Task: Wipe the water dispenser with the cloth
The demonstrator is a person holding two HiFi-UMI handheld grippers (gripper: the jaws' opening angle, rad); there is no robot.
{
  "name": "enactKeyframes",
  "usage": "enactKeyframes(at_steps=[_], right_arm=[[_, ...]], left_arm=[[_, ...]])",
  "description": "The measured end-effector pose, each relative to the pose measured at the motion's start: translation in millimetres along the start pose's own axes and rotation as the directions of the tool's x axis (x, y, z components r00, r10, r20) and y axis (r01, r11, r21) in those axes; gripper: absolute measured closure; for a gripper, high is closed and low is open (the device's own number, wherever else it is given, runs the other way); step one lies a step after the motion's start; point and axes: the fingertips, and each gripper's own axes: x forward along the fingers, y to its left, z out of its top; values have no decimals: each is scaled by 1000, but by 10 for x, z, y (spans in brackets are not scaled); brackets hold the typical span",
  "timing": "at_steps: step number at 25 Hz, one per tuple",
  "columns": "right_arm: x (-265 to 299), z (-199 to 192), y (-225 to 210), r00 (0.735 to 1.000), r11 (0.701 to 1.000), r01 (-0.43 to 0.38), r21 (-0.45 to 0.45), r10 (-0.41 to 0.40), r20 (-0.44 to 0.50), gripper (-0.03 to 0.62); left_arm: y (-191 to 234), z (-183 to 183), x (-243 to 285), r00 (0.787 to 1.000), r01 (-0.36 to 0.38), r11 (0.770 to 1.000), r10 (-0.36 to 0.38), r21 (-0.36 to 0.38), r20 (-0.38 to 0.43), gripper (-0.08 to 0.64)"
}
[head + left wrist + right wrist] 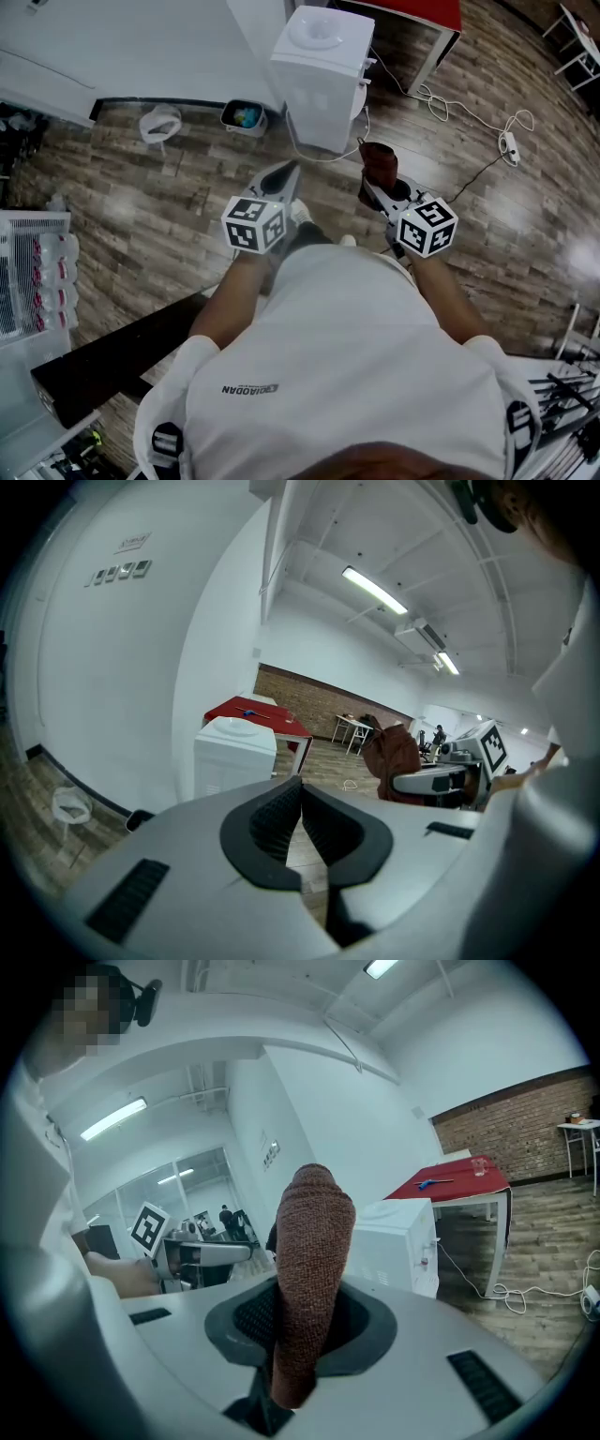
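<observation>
The white water dispenser (319, 70) stands on the wood floor ahead of me, by the white wall; it also shows in the left gripper view (234, 757) and the right gripper view (398, 1241). My right gripper (373, 173) is shut on a reddish-brown cloth (380, 161), which stands up folded between the jaws (309, 1279). My left gripper (286, 176) is shut with nothing in it, its tips touching (300, 785). Both grippers are held in front of the person's body, short of the dispenser.
A red-topped table (412, 14) stands behind the dispenser. A white cable with a power strip (506, 142) trails over the floor at right. A small bin (246, 117) and a white object (161, 124) sit by the wall. A white rack (33, 272) is at left.
</observation>
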Motion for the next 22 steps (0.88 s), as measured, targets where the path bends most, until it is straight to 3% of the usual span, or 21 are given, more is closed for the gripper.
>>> enactKeyframes(at_steps=[22], right_arm=[[-18, -47, -73, 1000, 1000, -4, 11, 5, -5, 522]], left_arm=[[-105, 15, 14, 1000, -23, 1000, 23, -9, 14, 558]])
